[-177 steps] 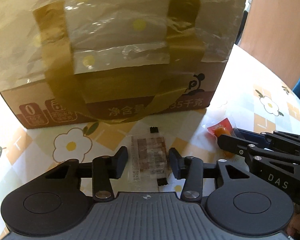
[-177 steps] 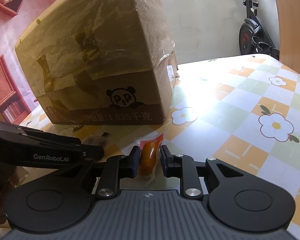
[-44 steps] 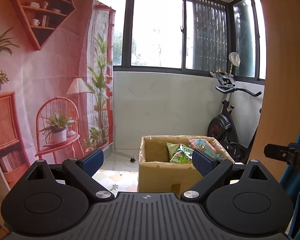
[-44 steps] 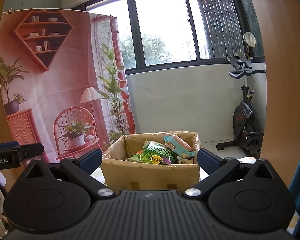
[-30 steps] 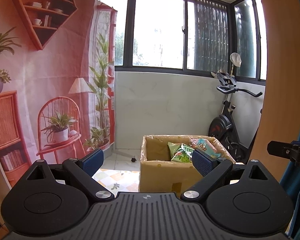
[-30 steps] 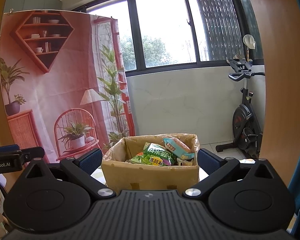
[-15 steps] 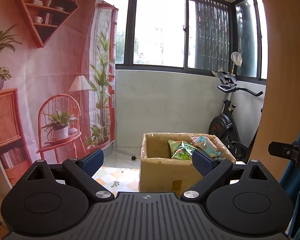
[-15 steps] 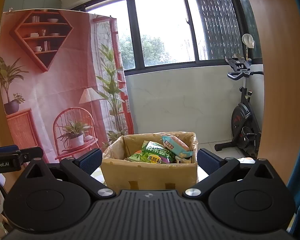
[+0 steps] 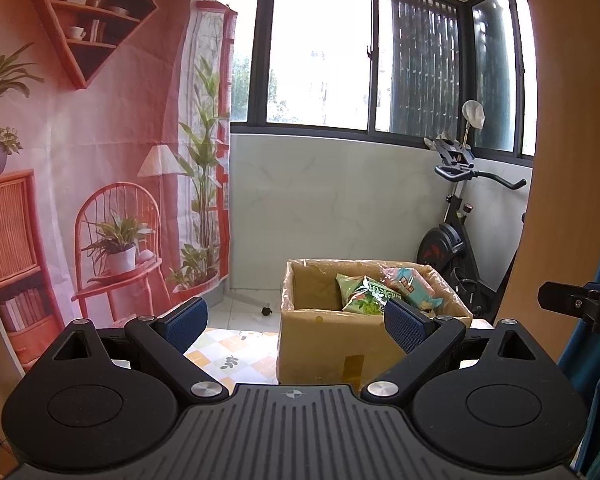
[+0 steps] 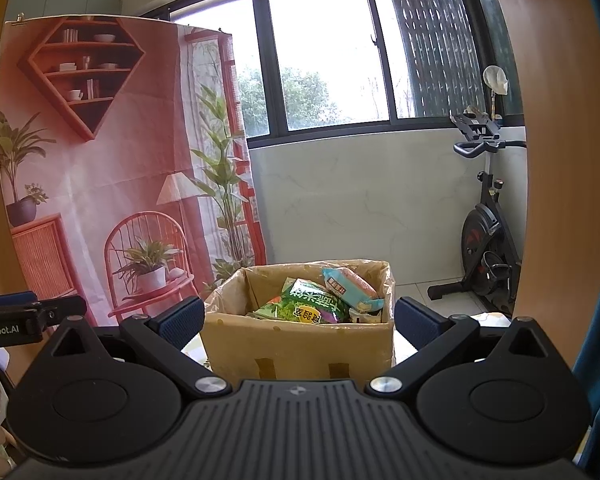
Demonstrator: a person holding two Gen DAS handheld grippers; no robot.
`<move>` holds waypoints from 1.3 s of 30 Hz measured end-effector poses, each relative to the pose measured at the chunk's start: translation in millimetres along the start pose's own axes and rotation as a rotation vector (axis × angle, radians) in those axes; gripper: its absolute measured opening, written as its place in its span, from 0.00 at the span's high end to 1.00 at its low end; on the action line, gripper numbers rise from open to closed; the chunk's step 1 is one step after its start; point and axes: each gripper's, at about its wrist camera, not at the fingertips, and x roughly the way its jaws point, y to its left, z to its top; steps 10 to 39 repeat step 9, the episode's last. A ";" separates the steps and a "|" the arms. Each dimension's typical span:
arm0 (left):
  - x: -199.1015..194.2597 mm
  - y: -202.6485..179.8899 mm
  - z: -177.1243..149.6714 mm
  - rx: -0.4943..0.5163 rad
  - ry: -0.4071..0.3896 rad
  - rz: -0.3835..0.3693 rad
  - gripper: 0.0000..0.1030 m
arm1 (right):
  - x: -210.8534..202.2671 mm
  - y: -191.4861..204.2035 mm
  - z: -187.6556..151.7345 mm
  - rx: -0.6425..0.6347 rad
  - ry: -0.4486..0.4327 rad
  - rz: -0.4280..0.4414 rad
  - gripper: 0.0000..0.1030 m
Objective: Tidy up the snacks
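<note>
left hand-held gripper [image 9: 296,318] spread, empty | right hand-held gripper [image 10: 298,316] spread, empty | risk: heaped snack packets [image 10: 320,300] spilling over the cardboard box [image 10: 300,344] rim if bumped

My tool [image 10: 296,318] was black with blue pads [image 10: 179,317]. The cardboard box [image 10: 300,344] was tan, the snack bag [image 10: 310,306] green, and the surface [image 9: 224,354] checkered orange and white.
</note>
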 end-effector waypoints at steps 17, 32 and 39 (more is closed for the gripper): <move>0.6 1.6 -0.1 0.000 -0.001 0.005 0.06 | 2.7 -2.3 -4.5 -0.004 0.008 0.004 0.00; 0.6 1.6 -0.1 0.000 -0.001 0.005 0.06 | 2.7 -2.3 -4.5 -0.004 0.008 0.004 0.00; 0.6 1.6 -0.1 0.000 -0.001 0.005 0.06 | 2.7 -2.3 -4.5 -0.004 0.008 0.004 0.00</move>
